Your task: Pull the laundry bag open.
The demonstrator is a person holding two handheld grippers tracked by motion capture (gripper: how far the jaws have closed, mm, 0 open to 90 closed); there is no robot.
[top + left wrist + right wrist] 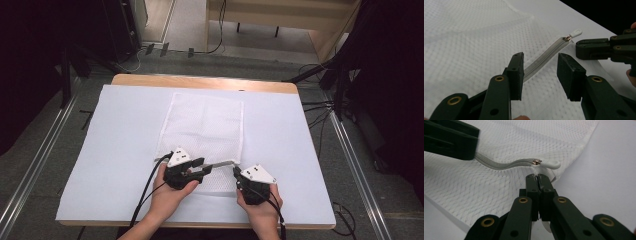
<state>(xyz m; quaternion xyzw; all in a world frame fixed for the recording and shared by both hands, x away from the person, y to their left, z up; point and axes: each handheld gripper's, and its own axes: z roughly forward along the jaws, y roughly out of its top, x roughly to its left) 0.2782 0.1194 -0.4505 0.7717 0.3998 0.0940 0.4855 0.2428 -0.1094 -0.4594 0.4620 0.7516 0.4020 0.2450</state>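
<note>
White mesh bag (205, 135) lies flat on the table's pale cover (120, 150), long axis running away from the person. Grey zipper (544, 56) runs along its near edge, white pull tab (576, 32) at the right end. Right gripper (538, 182) pinches bag fabric just beneath the tab. Left gripper (540, 72), jaws spread, straddles the zipper.

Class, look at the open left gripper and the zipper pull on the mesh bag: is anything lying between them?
Nothing visible blocks it. From the left gripper, the grey zipper tape runs bare along the mesh bag to the white pull. The right gripper sits beside the pull, shut on the bag's corner, not across the tape.
</note>
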